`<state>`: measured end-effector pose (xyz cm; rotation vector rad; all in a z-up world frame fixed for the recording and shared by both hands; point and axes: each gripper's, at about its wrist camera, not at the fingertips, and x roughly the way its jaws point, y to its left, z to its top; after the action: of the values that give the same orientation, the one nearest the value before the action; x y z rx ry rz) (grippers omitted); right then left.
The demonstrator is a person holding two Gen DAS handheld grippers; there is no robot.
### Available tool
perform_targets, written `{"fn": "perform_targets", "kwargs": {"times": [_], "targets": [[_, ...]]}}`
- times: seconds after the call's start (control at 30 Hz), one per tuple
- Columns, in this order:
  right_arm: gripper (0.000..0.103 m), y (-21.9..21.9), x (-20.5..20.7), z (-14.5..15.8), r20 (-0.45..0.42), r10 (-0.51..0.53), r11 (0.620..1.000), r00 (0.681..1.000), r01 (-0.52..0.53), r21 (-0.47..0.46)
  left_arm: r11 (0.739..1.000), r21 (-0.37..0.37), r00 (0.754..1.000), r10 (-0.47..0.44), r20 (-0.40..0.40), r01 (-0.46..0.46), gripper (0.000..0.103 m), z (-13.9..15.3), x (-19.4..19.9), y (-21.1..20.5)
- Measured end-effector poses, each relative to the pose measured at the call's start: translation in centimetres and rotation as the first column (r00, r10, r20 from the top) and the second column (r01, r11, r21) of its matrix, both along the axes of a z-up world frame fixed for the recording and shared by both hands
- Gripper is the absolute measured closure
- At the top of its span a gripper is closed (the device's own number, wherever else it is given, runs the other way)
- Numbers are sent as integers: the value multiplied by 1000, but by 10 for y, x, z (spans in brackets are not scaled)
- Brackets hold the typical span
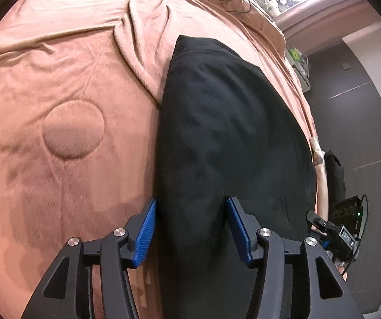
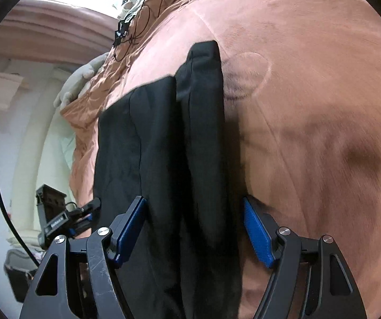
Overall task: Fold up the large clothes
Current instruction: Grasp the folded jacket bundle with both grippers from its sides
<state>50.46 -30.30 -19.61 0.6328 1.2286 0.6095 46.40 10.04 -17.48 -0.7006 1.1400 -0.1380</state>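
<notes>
One black garment (image 1: 225,138), folded into a long narrow strip, lies on a brown blanket (image 1: 65,53) that covers a bed. Left wrist view: it runs away from the camera as one smooth dark band, far end squared off, near end passing under the gripper. Right wrist view: same garment (image 2: 148,138) shows two parallel folded panels side by side with a seam-like gap between them; the right panel (image 2: 203,122) stands a bit proud of the left one.

Left gripper (image 1: 190,220): jaws spread, blue pads (image 1: 145,234) either side of the garment's near end, cloth between them, left pad right at the cloth edge. Can't tell if the pads actually touch fabric; no pinch visible.

Right gripper (image 2: 194,220): jaws wide apart, straddling the garment's width, pads (image 2: 257,234) not pressing on it. Right pad sits over the blanket just beside the cloth edge.

Each view catches the other gripper at the garment's far side: right gripper (image 1: 326,228) at the right edge of the left view, with a forearm (image 1: 320,175) above it; left gripper (image 2: 65,220) at the left edge of the right view.

Blanket has a round embossed patch (image 1: 73,130) left of the garment, and heavy wrinkles (image 1: 142,53) near the strip's far end. Black cables (image 2: 140,24) lie at the far end of the bed. Right view is motion-blurred.
</notes>
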Motion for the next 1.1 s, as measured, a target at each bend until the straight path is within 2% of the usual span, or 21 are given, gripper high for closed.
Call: {"fn": "perform_targets", "kwargs": {"times": [0.3, 0.4, 0.5, 0.57, 0.63, 0.73, 0.8, 0.9, 1.1], "targets": [[32, 11, 35, -7, -1, 63, 994, 998, -63, 87, 1000, -8, 1000, 9, 20, -9, 45, -6, 24, 7], [37, 17, 46, -9, -8, 77, 991, 997, -76, 110, 1000, -3, 1000, 8, 18, -8, 45, -7, 32, 8], [46, 24, 56, -12, -22, 77, 990, 997, -74, 120, 1000, 8, 1000, 10, 13, -10, 44, -6, 39, 8], [63, 26, 59, -13, -25, 82, 990, 996, -79, 114, 1000, 13, 1000, 18, 11, -18, 44, -6, 41, 7], [75, 28, 58, -10, -20, 89, 990, 996, -87, 112, 999, 36, 1000, 21, 17, -22, 45, -2, 41, 5], [84, 29, 48, 4, 31, 86, 993, 996, -88, 79, 997, 69, 999, 14, 41, -17, 54, 7, 36, 1], [86, 32, 44, 17, 65, 82, 994, 995, -86, 62, 997, 73, 998, 13, 57, -17, 65, 15, 33, -1], [87, 36, 35, 38, 112, 82, 996, 990, -85, 28, 997, 72, 996, 13, 83, -19, 75, 28, 27, -3], [88, 36, 14, 79, 184, 69, 998, 980, -69, -5, 997, 71, 990, 20, 140, -30, 81, 59, 11, -6]]}}
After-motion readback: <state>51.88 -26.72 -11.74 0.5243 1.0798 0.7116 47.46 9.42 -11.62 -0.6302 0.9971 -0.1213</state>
